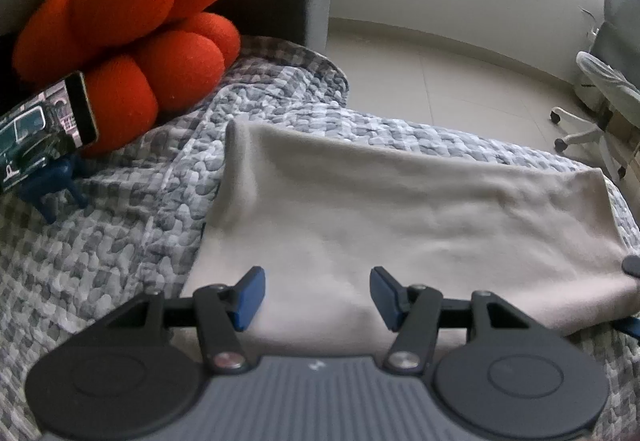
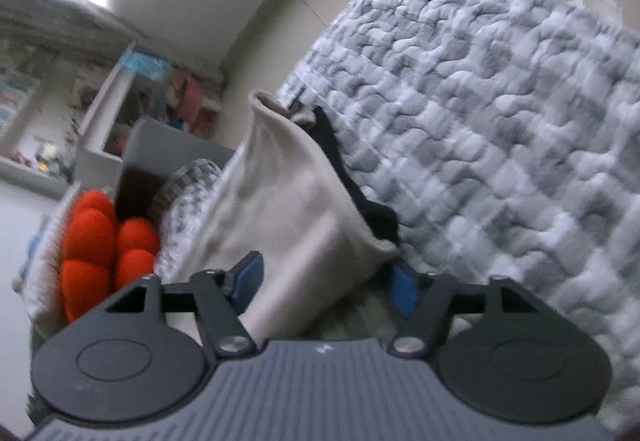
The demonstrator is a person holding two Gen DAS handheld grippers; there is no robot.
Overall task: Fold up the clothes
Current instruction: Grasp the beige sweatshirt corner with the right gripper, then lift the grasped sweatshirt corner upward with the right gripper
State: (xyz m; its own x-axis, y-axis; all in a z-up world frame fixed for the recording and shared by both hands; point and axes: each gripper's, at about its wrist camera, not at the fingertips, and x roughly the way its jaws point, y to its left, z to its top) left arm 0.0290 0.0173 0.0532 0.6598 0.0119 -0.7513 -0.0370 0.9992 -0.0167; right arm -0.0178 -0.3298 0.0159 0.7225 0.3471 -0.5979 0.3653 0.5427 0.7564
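cloth [image 1: 400, 209] (soft, beige) lies folded on puckered quilt [image 1: 120, 241].

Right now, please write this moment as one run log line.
step: folding | cloth: beige, on quilt | left gripper: open above cloth | right gripper: open, cloth edge between fingers

orange plush [image 1: 128, 41], grey quilt [image 1: 120, 233], office chair [image 1: 600, 97]

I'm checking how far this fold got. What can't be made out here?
- Left wrist view: the beige garment runs under the left gripper, so its near edge is hidden; its type stays unclear.
- Right wrist view: motion blur smears the quilted cover; a dark piece behind the garment's edge cannot be identified.
- Right wrist view: the right gripper body hides the cloth's lower part.
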